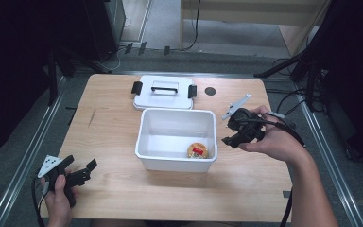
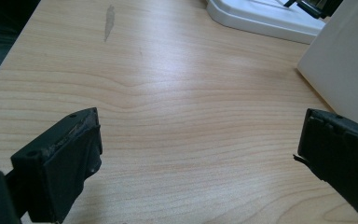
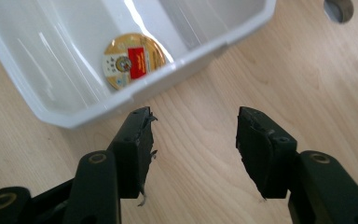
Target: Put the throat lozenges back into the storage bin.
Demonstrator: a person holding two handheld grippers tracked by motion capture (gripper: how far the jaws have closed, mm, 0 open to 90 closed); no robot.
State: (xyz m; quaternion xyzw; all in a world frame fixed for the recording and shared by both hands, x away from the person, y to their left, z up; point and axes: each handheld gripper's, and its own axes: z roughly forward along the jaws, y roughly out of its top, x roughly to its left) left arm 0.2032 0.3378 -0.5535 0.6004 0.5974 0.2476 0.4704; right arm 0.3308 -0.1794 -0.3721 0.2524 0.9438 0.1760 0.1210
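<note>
A pale wood-grain table, smooth and faintly glossy with one grey scuff on its surface, stands on a grey floor with dark stands and cables around it. At its middle sits a white plastic bin, rectangular with rounded corners and shiny, slick walls; behind it lies its flat white lid with a black handle and black side clips. In the bin's near right corner lies a round gold tin, a flat disc with a red and white label. The right gripper is held above the table just outside the bin, its matte black, scuffed fingers parted with nothing between them; the tin lies ahead of the left finger, beyond the bin's rim. The left gripper rests low on the table, its fingers wide apart over bare wood, the bin's outer wall just beside its right finger.
</note>
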